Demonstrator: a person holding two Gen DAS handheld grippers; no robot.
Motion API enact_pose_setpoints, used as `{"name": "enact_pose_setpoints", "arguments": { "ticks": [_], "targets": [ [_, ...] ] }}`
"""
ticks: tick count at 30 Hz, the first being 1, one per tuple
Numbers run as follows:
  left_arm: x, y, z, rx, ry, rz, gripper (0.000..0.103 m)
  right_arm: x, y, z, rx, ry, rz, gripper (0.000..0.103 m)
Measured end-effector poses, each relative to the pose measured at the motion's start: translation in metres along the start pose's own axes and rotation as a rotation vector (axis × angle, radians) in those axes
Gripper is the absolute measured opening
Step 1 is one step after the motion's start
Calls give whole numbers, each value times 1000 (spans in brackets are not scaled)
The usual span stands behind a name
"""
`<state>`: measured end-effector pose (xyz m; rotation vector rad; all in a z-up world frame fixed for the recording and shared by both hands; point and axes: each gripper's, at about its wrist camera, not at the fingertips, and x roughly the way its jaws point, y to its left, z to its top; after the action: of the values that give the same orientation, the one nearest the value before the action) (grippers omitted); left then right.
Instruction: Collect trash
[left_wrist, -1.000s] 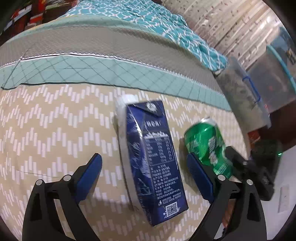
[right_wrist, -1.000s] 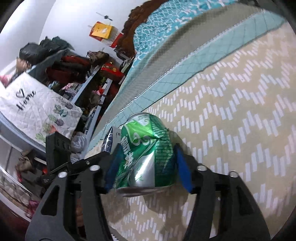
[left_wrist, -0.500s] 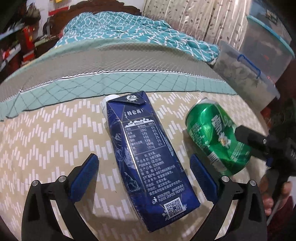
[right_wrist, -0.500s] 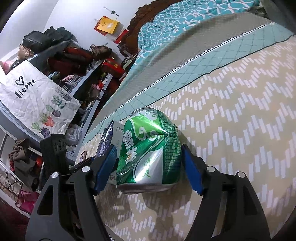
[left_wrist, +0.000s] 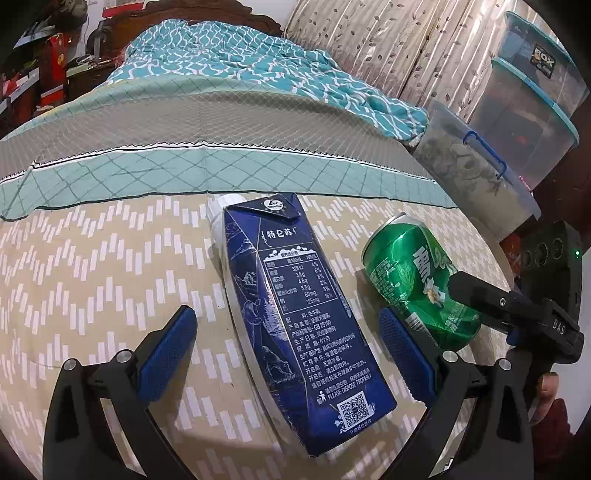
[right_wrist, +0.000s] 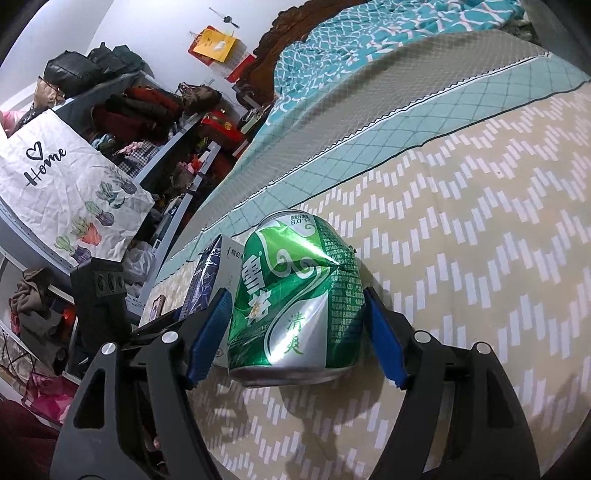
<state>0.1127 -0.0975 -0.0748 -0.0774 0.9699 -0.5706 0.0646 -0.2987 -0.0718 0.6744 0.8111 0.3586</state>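
So both bits of trash are lying on the bed, on the tan bedspread (left_wrist: 92, 266) with the white zigzag dashes. In the left wrist view the dark blue milk carton (left_wrist: 295, 317) lies flat on its side, white cap end pointing to the far side, QR-code end nearest the camera. The left gripper (left_wrist: 288, 354) has its jaws spread wide on either side of the carton, and the blue pads (left_wrist: 168, 354) stand clear of it with bedspread showing in the gaps, so it's open and holding nothing. Just to the right of the carton is the dented green beer can (left_wrist: 413, 284), also on its side, close to the carton but not touching as far as I can see. The right gripper (right_wrist: 297, 332) is around that can: in its own view the can (right_wrist: 295, 299) sits right between the two blue pads (right_wrist: 208, 336). The left pad looks right up against the can's side, while the right one seems to have a thin sliver of gap, and the can looks to be resting on the bedspread (right_wrist: 480, 258) rather than lifted. I'd call those jaws loose around the can, not clamped. Far side of the bed has a teal patterned quilt (left_wrist: 229, 59), and clear plastic storage bins (left_wrist: 517, 110) are stacked off to the right.
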Motion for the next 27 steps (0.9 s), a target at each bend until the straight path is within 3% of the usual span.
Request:
{"name": "enact_pose_setpoints", "arguments": {
  "ticks": [8, 15, 20, 27],
  "targets": [
    [2, -7, -1, 55, 24, 41, 94, 3, 0, -2, -3, 0, -6, 72],
    [-3, 6, -1, 5, 9, -33, 95, 3, 1, -2, -4, 1, -6, 73],
    [-2, 4, -1, 32, 17, -2, 95, 3, 0, -2, -4, 1, -6, 73],
    [-4, 2, -1, 25, 12, -14, 95, 3, -1, -2, -6, 2, -7, 73]
  ]
}}
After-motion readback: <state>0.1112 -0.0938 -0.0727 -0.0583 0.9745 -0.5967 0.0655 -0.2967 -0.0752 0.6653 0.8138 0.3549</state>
